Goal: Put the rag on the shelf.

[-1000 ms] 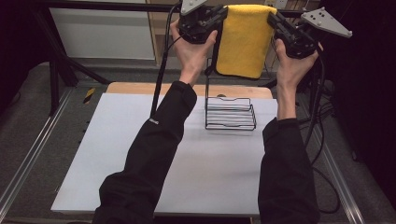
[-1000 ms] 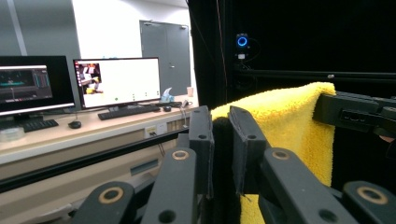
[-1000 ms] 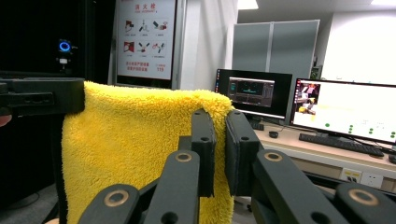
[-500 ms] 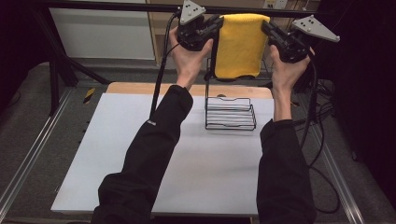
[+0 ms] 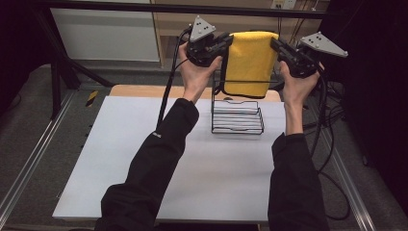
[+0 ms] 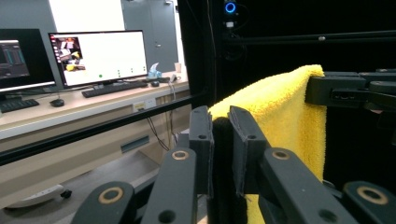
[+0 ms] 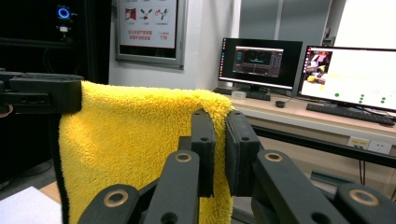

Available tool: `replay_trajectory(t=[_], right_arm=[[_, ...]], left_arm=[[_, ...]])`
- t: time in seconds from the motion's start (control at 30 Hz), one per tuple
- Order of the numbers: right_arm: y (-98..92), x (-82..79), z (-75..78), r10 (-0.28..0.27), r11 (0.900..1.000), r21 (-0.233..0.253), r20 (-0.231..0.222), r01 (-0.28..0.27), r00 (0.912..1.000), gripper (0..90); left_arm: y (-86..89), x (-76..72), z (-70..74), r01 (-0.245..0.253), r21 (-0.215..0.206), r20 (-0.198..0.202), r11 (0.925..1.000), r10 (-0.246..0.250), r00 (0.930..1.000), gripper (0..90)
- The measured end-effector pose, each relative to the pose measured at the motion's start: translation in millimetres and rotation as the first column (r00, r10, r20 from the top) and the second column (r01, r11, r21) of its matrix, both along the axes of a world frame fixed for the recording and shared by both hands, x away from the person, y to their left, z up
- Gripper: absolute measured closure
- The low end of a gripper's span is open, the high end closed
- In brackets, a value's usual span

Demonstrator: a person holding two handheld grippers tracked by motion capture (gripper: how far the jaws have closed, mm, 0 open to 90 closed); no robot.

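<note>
Towel [image 5: 251, 63] hanging stretched in the air above the wire rack [image 5: 237, 117] at 12 o'clock | left gripper [image 5: 222, 42] and right gripper [image 5: 278, 46] each clenching a top corner | step: carrying it spread out | next: probably lowering it evenly toward the rack

1. A white table top [image 5: 144, 159] stands on grey floor [image 5: 29, 130], with a wooden strip [image 5: 144, 90] along its far edge.
2. Black frame bars [image 5: 62, 77] rise at the far left.
3. Beyond, a pale desk [image 6: 70, 105] carries lit monitors [image 6: 98, 56], a keyboard [image 6: 112, 87] and a mouse [image 6: 57, 102].
4. A framed poster [image 7: 148, 30] hangs on a light wall [image 7: 210, 42].
</note>
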State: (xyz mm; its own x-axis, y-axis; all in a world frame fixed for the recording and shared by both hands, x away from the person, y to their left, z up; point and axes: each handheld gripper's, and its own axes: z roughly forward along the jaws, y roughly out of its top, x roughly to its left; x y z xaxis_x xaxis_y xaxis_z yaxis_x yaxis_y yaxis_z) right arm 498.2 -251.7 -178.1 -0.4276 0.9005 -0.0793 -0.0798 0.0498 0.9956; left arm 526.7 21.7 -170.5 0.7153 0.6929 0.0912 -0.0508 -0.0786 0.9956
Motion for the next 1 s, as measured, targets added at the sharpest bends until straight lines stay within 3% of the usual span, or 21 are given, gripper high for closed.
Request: replay_trajectory(t=[0.1, 0.57, 0.8, 1.0], right_arm=[[-3.0, -4.7, -5.0, 0.013, 1.0, 0.017, -0.009, -0.013, 0.9999, 83.5], [-4.2, -24.5, -22.8, 0.041, 0.999, -0.016, -0.032, -0.042, 0.9987, 83.1], [-3.9, -37.9, -30.5, 0.047, 0.998, -0.029, -0.067, -0.049, 0.9967, 82.9], [-3.7, -46.2, -39.1, 0.055, 0.997, -0.045, -0.095, -0.059, 0.9939, 82.8]], left_arm=[[-0.1, -4.2, -2.7, 0.01, 0.022, 0.001, 0.9997, -0.01, 0.9999, 79.7], [5.6, -24.2, -21.4, 0.05, 0.054, -0.007, 0.9973, -0.05, 0.9987, 79.6], [7.2, -36.3, -32.1, 0.066, 0.081, -0.008, 0.9945, -0.065, 0.9978, 79.4], [7.6, -42.7, -41.8, 0.069, 0.095, -0.032, 0.9932, -0.066, 0.9973, 79.2]])
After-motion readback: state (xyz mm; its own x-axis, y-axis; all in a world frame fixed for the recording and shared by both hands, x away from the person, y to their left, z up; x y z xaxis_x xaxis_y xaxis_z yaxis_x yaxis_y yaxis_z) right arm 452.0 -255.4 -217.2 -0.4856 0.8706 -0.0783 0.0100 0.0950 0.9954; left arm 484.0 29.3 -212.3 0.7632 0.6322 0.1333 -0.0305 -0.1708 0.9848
